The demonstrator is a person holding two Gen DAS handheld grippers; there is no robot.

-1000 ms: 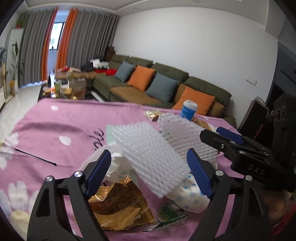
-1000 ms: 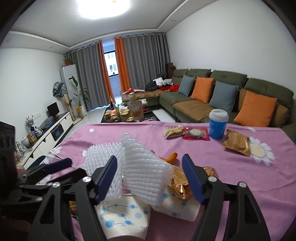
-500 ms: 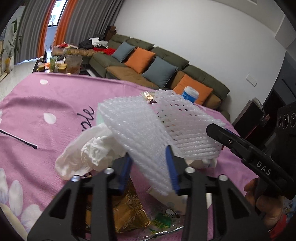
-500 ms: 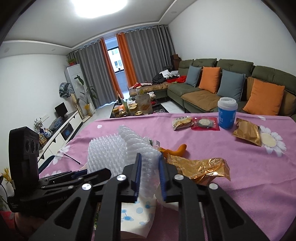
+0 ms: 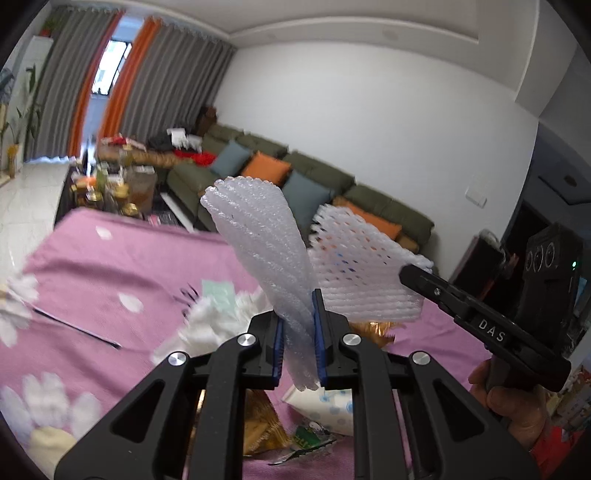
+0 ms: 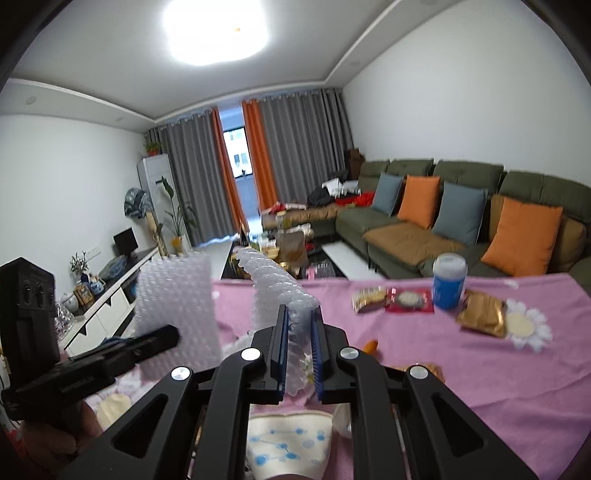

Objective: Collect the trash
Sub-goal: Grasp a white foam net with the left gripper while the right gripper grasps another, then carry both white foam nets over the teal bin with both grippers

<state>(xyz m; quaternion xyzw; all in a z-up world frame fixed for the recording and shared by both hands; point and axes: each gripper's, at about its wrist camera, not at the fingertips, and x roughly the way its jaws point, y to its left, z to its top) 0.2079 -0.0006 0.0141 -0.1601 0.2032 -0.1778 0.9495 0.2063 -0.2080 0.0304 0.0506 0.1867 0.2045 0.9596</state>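
Pink flowered cloth covers the desk (image 5: 110, 266), with a green sofa (image 6: 461, 192) and grey-and-orange curtains behind. Left gripper (image 5: 298, 343): its blue-padded fingers (image 5: 318, 332) have just been closing and now pinch the lower edge of a white foam net (image 5: 258, 243), which fans upward above the desk. Right gripper (image 6: 299, 350): its fingers (image 6: 283, 343) have likewise just been closing and now pinch a second foam net (image 6: 277, 284) edge-on. A second ago both pairs stood wide apart around the nets, which still lay on the litter pile; now both nets are raised clear of it and both views have tipped upward — more wall and ceiling show. Below the left gripper lie a crumpled tissue (image 5: 218, 321), a gold wrapper (image 5: 258, 428) and a dotted paper cup (image 5: 328, 406). Only the left view shows a thin black stick (image 5: 74, 326) on the cloth and the hand (image 5: 513, 402) holding the right gripper. Only the right view shows the blue cup (image 6: 448, 282), the snack packets (image 6: 391, 301) beside it, another gold wrapper (image 6: 482, 314), an orange bit (image 6: 370, 347) — and the ceiling lamp (image 6: 216, 29).
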